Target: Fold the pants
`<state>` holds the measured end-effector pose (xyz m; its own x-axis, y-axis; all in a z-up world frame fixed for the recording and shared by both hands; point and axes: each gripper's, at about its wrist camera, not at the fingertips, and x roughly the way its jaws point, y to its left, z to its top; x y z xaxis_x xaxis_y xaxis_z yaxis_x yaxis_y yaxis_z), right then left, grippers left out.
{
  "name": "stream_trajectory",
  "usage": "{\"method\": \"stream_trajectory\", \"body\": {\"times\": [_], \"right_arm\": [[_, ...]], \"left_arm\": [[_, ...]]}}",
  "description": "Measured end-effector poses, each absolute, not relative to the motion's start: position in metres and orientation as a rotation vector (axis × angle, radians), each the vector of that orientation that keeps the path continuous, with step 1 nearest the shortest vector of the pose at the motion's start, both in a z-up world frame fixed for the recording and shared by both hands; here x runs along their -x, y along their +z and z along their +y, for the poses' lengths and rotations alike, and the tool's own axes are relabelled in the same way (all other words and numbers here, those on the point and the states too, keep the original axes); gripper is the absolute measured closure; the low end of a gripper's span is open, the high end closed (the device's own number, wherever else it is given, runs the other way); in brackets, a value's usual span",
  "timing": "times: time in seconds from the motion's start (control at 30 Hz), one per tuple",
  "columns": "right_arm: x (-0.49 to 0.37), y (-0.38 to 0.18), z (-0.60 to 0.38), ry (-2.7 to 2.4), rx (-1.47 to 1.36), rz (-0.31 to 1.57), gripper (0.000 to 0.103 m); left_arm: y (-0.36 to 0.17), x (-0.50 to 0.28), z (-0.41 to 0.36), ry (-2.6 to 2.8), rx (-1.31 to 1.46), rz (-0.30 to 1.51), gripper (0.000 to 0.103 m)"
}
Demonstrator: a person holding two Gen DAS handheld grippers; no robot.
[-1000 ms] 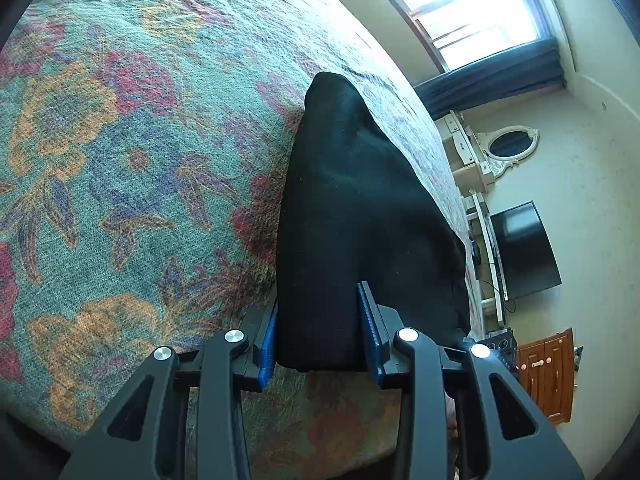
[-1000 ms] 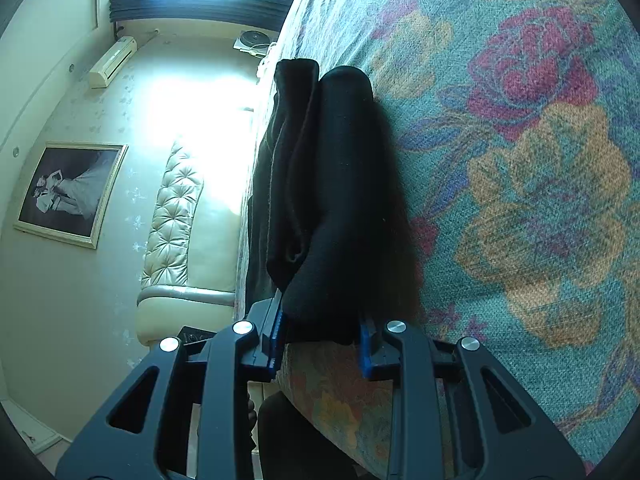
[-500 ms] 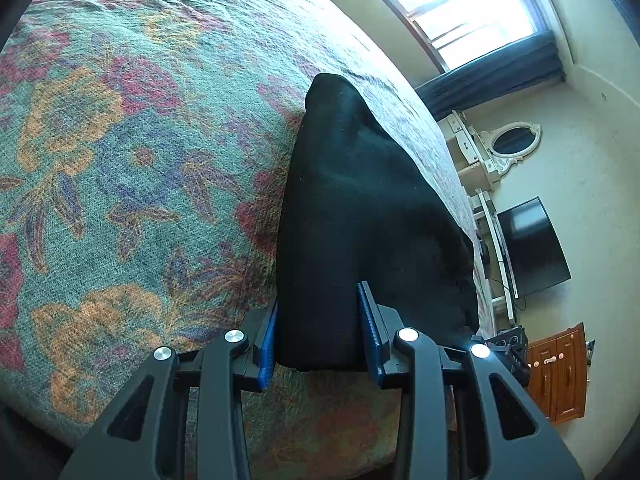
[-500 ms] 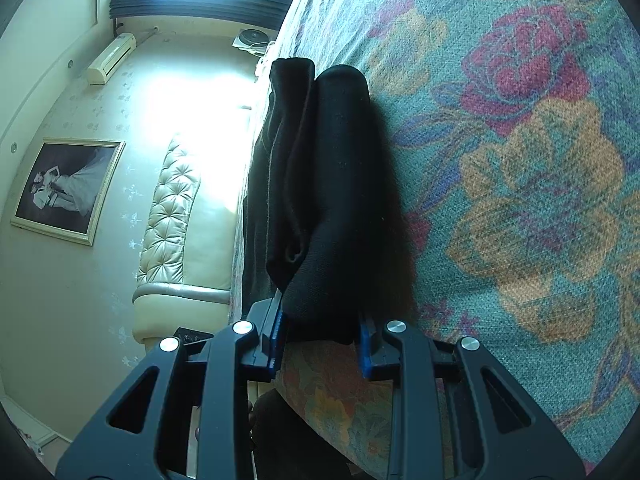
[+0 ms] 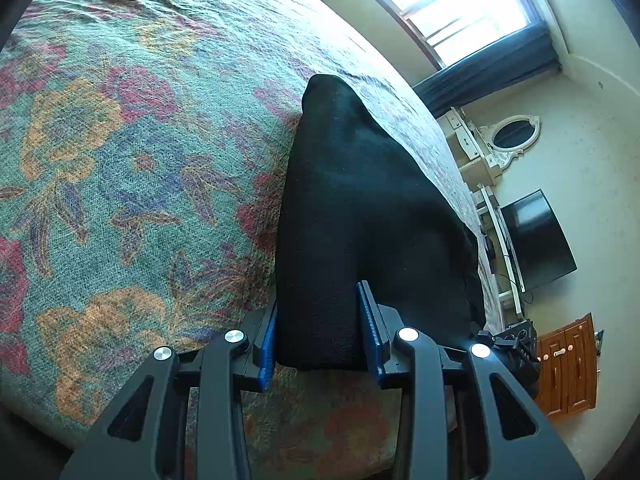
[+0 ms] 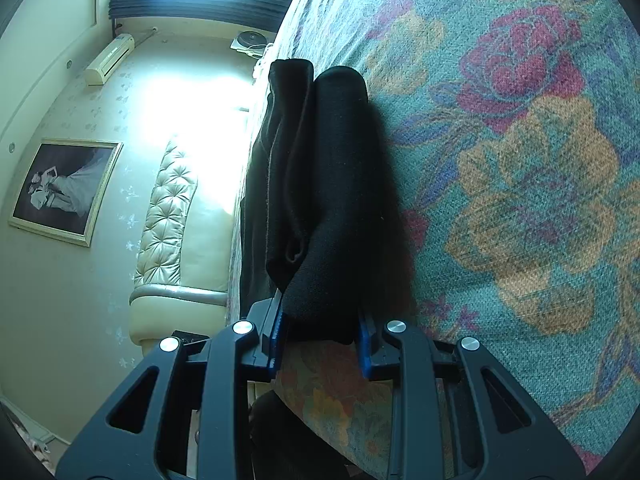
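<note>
Black pants (image 5: 360, 216) lie folded in a thick bundle on a floral bedspread (image 5: 120, 168), near the bed's front edge. My left gripper (image 5: 318, 330) is shut on the near end of the bundle, its blue pads pressing the cloth from both sides. In the right wrist view the same pants (image 6: 328, 184) show as several stacked layers, and my right gripper (image 6: 320, 334) is shut on their near end just above the bedspread (image 6: 520, 160). The far end of the bundle rests on the bed.
Beyond the bed in the left wrist view are a window (image 5: 440, 0), a white dresser with an oval mirror (image 5: 508, 140), a television (image 5: 536, 240) and a wooden cabinet (image 5: 568, 368). The right wrist view has a tufted headboard (image 6: 172, 216) and a framed picture (image 6: 64, 188).
</note>
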<state>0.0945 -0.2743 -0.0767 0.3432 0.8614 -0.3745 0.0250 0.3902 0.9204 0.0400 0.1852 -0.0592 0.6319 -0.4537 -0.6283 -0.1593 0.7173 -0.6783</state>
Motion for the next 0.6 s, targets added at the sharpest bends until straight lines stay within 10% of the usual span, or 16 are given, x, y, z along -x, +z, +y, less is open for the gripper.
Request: {"method": "stream_trajectory", "body": {"times": [0.6], "right_arm": [[-0.083, -0.086, -0.29, 0.696, -1.034, 1.092, 0.075]], "left_arm": [[-0.058, -0.03, 0.187, -0.204, 0.745, 0.915, 0.066]]}}
